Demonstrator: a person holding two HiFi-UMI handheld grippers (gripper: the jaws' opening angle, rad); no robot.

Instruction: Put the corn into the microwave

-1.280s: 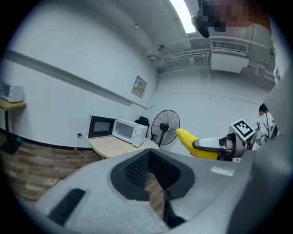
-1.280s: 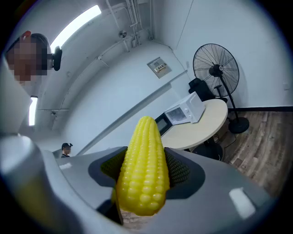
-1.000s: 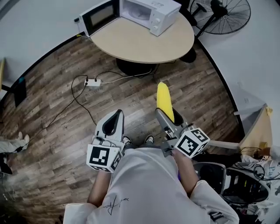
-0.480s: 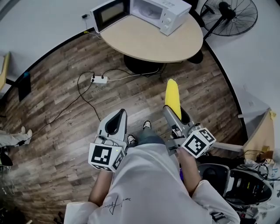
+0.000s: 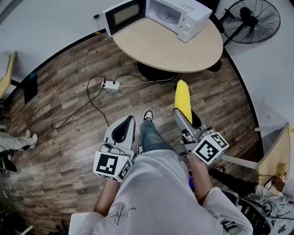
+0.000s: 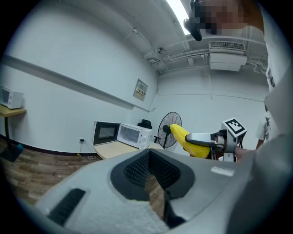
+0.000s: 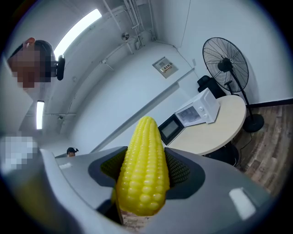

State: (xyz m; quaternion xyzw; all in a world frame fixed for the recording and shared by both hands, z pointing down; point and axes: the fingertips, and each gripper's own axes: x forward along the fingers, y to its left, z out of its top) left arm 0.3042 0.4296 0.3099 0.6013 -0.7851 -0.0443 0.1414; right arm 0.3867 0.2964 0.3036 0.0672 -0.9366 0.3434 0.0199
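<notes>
A yellow corn cob [image 5: 183,96] points forward toward the table, and my right gripper [image 5: 186,117] is shut on its rear part. In the right gripper view the corn [image 7: 144,169] fills the space between the dark pads. The white microwave [image 5: 173,13] stands on the round beige table [image 5: 170,46] ahead, its door [image 5: 123,13] swung open to the left. My left gripper [image 5: 122,129] is held beside my body over the wood floor, jaws together with nothing in them. In the left gripper view the microwave [image 6: 133,135] is far ahead, with the corn [image 6: 183,136] at the right.
A black standing fan [image 5: 255,20] is right of the table. A white power strip [image 5: 111,85] and its cables lie on the floor to the left of the table's base. A person's feet [image 5: 18,140] show at the far left edge.
I have walked toward the table, so it and the microwave sit lower and nearer in the head view. Both grippers moved forward with me. The corn stays gripped.
</notes>
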